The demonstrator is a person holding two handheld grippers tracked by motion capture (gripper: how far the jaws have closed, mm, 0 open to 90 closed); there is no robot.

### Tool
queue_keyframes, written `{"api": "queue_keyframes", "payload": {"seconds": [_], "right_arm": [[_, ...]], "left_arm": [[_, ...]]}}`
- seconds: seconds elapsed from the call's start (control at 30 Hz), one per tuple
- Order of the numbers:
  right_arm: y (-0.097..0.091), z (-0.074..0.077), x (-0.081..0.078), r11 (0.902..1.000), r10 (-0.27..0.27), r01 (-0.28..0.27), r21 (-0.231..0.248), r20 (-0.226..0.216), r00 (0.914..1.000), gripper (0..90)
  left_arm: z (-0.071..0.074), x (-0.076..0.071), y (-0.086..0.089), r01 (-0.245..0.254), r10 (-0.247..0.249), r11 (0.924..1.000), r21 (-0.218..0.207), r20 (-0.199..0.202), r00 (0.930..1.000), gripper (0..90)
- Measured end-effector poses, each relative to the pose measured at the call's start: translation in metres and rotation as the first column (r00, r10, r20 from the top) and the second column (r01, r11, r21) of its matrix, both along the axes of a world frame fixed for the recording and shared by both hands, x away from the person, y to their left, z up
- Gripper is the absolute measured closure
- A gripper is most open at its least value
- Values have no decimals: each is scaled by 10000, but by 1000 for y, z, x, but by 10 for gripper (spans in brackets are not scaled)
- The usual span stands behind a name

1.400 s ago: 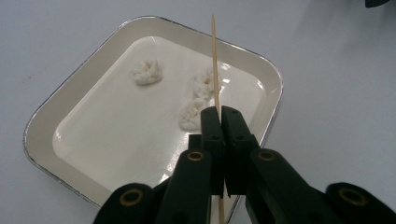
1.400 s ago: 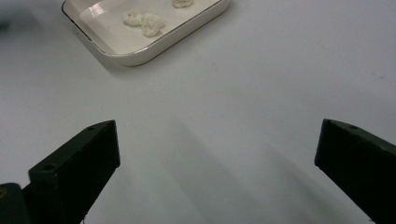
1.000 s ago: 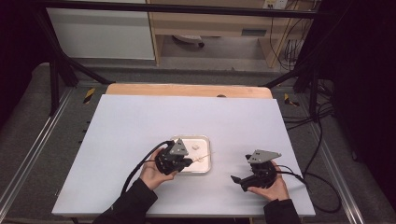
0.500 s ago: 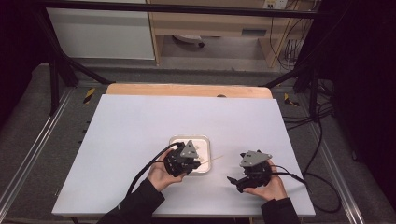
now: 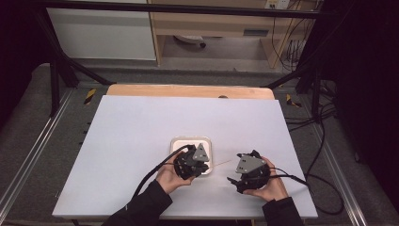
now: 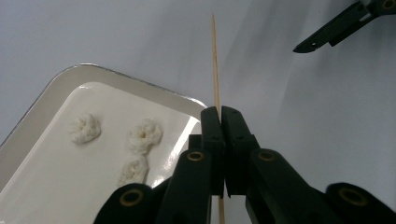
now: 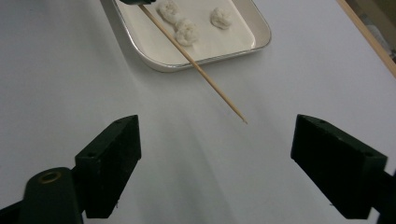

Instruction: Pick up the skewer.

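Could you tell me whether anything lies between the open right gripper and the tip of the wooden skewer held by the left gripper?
Nothing visible does. The right gripper faces the skewer across bare table. The left gripper holds the skewer over the tray rim, tip pointing at the right gripper.

A lab-style recording rig: a white rectangular bench (image 5: 141, 141) framed by black metal struts (image 5: 61, 70), with loose black cables (image 5: 324, 141) trailing on grey floor (image 5: 28, 117) and pale wooden shelving (image 5: 211, 28) behind.
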State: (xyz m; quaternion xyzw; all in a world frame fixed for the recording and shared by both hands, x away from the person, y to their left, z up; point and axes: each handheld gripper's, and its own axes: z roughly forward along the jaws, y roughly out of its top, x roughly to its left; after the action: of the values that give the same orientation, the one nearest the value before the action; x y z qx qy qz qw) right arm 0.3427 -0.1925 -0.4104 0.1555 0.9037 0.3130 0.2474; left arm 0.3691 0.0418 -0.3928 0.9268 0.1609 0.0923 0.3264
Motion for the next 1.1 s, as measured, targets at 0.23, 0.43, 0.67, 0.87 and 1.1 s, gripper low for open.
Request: {"api": "queue_keyframes", "payload": {"seconds": [0.23, 0.43, 0.67, 0.87, 1.1], "right_arm": [[3, -1, -1, 9971, 621, -604, -460, 368, 9974, 268], [7, -3, 0, 9887, 1188, -1129, -989, 560, 9913, 381], [11, -7, 0, 9706, 1861, -1716, -1690, 737, 9798, 508], [12, -12, -1, 9467, 2478, -2213, -2342, 904, 9646, 620], [13, -15, -2, 9173, 3105, -2691, -2934, 1042, 9448, 739]], "left_arm": [[2, -3, -13, 202, -202, 9995, 227, 12, 9998, 884], [2, -4, -24, 401, -402, 9986, 338, 35, 9992, 884], [0, -6, -34, 580, -578, 9973, 450, -70, 9983, 884], [-1, -7, -39, 726, -720, 9960, 523, -136, 9973, 884], [-2, -7, -40, 875, -865, 9951, 470, -216, 9960, 884]]}}
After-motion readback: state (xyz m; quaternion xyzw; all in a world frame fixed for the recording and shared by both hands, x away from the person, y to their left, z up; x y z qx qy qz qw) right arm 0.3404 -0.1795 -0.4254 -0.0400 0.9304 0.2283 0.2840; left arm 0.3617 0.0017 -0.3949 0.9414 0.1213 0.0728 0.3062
